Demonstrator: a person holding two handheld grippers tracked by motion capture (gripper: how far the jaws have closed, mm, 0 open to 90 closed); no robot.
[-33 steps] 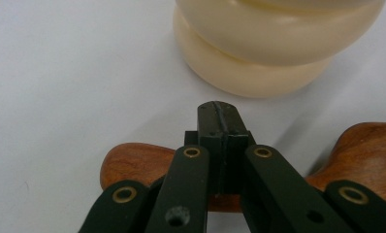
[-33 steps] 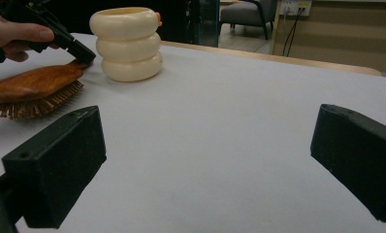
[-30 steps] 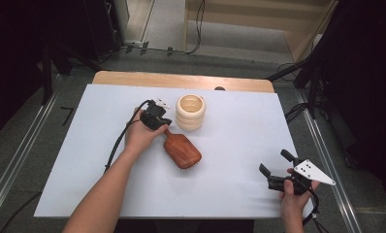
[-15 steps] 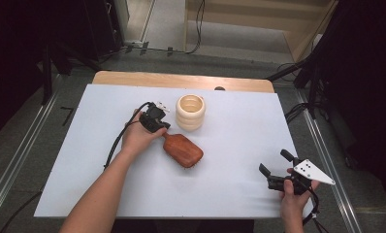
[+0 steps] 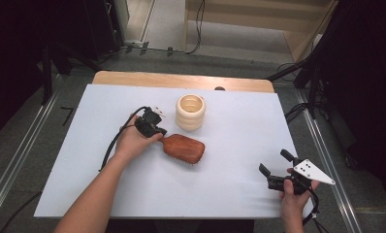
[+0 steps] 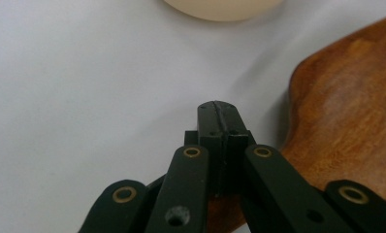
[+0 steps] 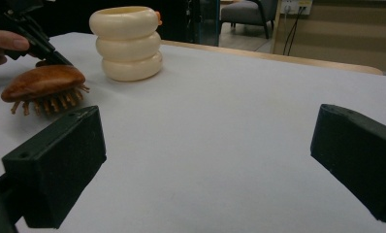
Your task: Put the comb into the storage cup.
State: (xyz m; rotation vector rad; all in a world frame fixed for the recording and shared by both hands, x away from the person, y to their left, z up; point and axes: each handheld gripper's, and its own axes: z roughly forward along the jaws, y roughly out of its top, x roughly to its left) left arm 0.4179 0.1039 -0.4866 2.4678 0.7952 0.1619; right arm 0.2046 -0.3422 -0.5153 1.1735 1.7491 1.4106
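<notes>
A brown wooden hairbrush (image 5: 184, 148) lies bristles down on the white table, just in front of a cream ringed cup (image 5: 190, 112). My left gripper (image 5: 157, 130) is at the brush's handle end, held by a hand. In the left gripper view its jaws (image 6: 217, 109) are shut pad to pad with nothing between them, the brush's wooden back (image 6: 346, 121) lies to their right and runs under them, and the cup (image 6: 220, 7) is beyond. My right gripper (image 5: 274, 162) rests open near the front right corner. The right gripper view (image 7: 205, 160) shows bare table between its jaws, with the brush (image 7: 43, 82) and cup (image 7: 128, 43) far off.
The white sheet (image 5: 230, 121) covers the table, with a wooden strip (image 5: 181, 80) along the far edge. Metal rails and dark floor flank both sides. A cable trails from the left gripper (image 5: 111, 145) toward the forearm.
</notes>
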